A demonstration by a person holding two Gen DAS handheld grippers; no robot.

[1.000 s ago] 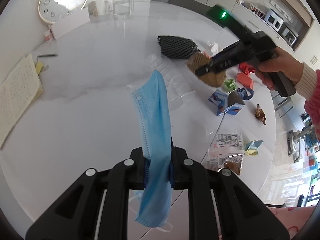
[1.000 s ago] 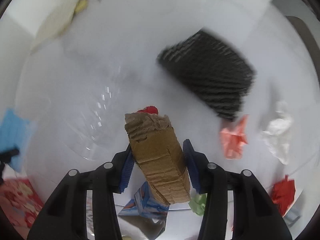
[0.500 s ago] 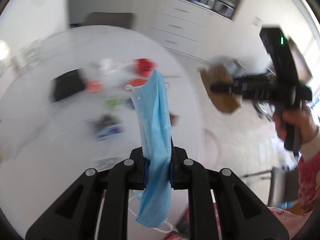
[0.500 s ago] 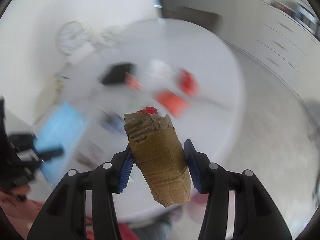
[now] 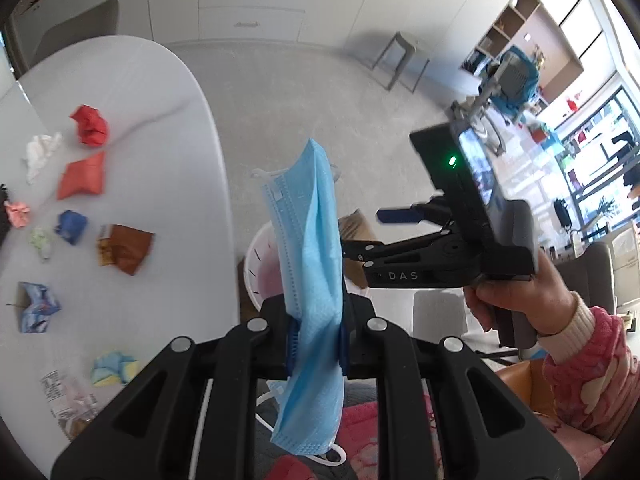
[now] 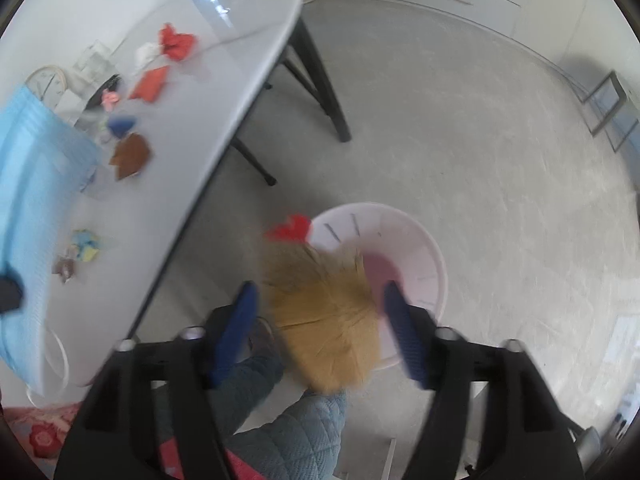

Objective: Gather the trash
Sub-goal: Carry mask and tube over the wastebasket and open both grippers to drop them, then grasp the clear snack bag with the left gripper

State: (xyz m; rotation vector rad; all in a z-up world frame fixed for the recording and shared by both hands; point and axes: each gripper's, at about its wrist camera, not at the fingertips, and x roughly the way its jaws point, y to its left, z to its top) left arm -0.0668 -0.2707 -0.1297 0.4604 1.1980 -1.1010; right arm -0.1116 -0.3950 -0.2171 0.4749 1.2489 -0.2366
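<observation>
A blue face mask [image 5: 312, 280] hangs upright and creased, pinched at mid-length, with its white ear loops dangling. A brown cardboard piece [image 6: 324, 320] (motion-blurred) is above the pale pink bin [image 6: 434, 264] on the floor. Crumpled paper scraps and wrappers [image 5: 90, 178] lie scattered on the white table [image 5: 176, 120].

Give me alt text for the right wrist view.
The right gripper is open above a pink bin on the floor, with a blurred piece of cardboard between its fingers. A white table strewn with paper scraps sits at left.

home | dining table [image 5: 132, 92] | white cabinets [image 5: 256, 4] | stool [image 5: 400, 60]
</observation>
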